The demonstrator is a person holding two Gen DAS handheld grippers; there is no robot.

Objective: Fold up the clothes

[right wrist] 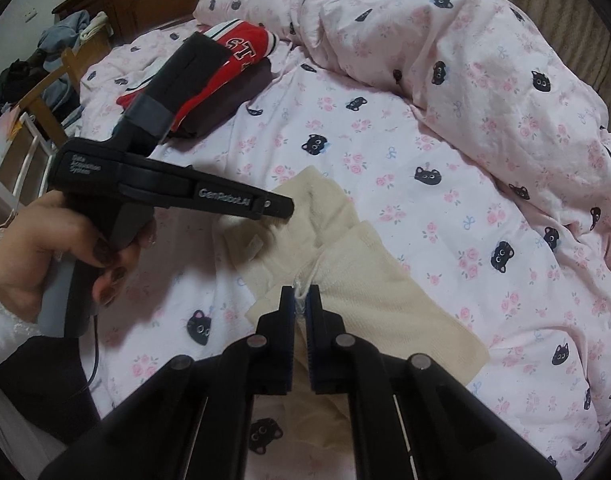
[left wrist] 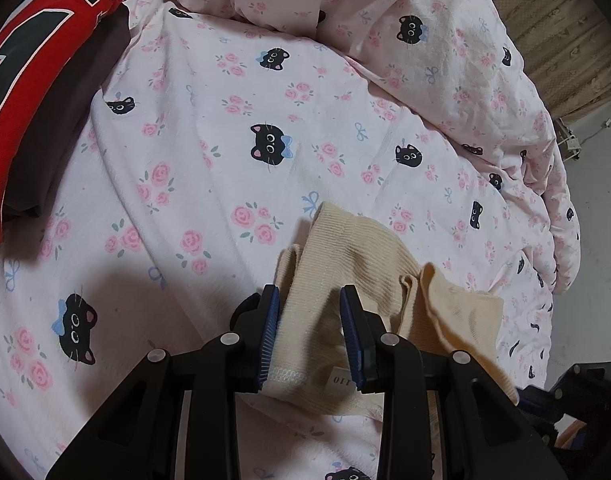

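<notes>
garment: small cream ribbed knit piece, looks like a kid's top or leggings, honestly can't tell which. It's lying rumpled on the bed, on the pink cat-and-rose sheet, close to the near edge.

left gripper: jaws part-way spread with a bunched band of the cream fabric between them, a size label showing just below. The fabric fills the gap and the pads look to be pressing on it, so I'd call it pinching. In the right wrist view a hand holds this tool low over the far end of the piece.

right gripper: jaws pressed almost together on a thin bit of the cream knit, with a pale thread or drawstring end poking out between the tips.

other stuff: a red jersey sits on a dark folded piece further up the bed, looks like the done pile. Crumpled duvet behind.

step: my read is both ends are grabbed and it's about to get straightened out, so the actual folding hasn't started yet.

next move: probably lift and pull the two grips apart to flatten it, then lay it down smooth. The right pinch looks skimpy, so it could slip if tugged hard.
</notes>
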